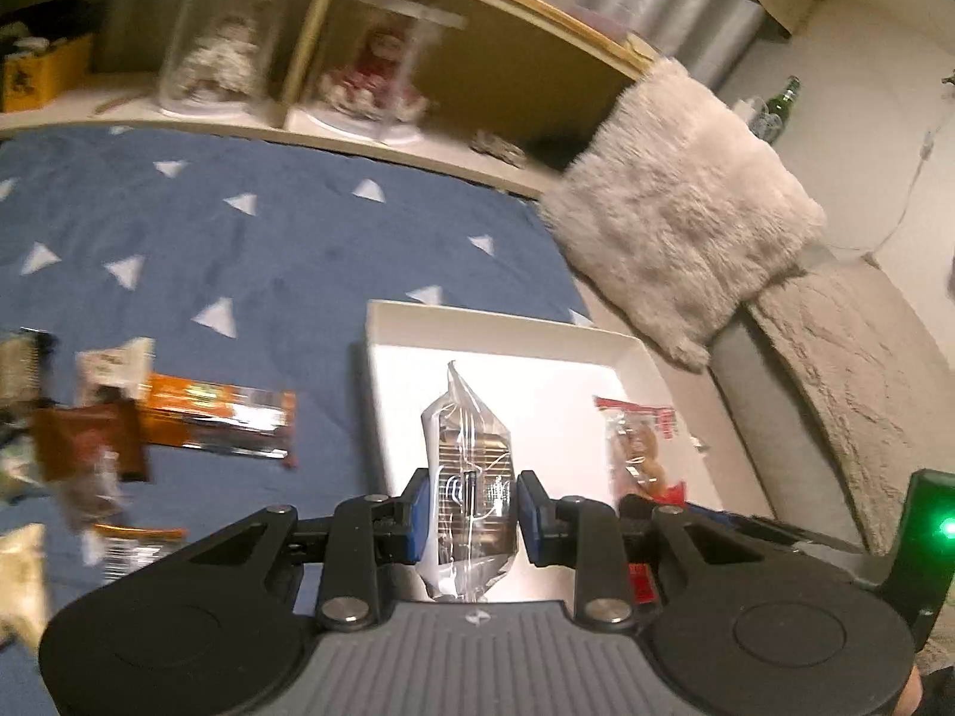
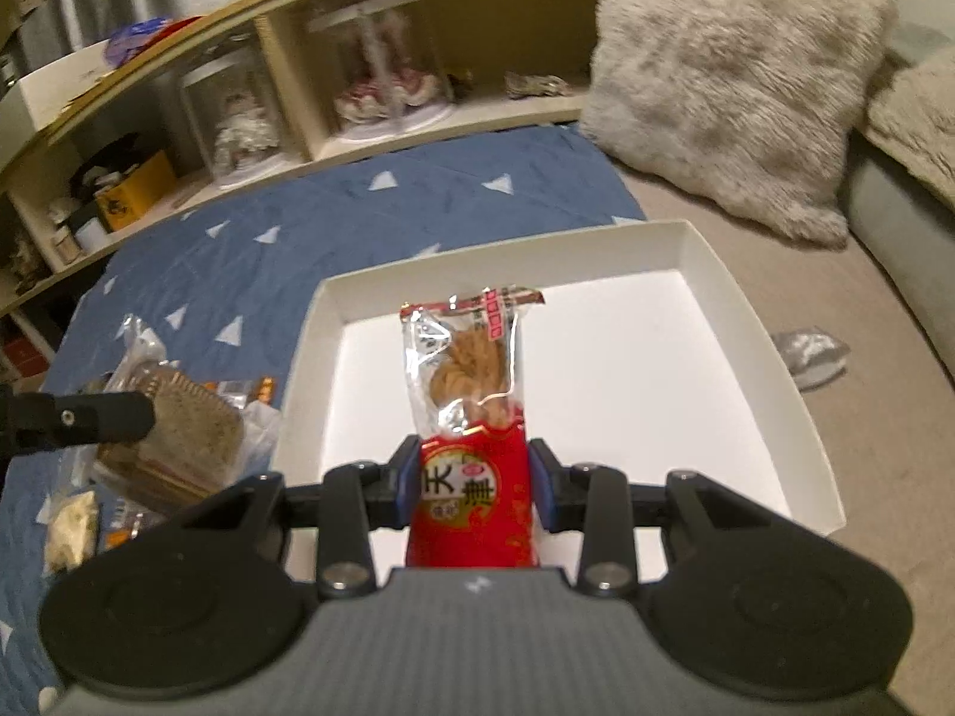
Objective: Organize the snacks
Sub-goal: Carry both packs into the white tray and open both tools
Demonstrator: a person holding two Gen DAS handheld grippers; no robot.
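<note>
My left gripper is shut on a clear-wrapped snack pack with a brown ridged cake inside, held upright near the left side of the white shallow box. My right gripper is shut on a red-and-clear pastry pack, held over the near part of the white box, whose floor is bare. The same red pack shows at the right in the left wrist view. From the right wrist view the clear pack hangs just left of the box.
Several loose snacks, among them an orange bar, lie on the blue triangle-print blanket left of the box. A small silver pack lies right of it. A fluffy pillow and a shelf with glass domes stand behind.
</note>
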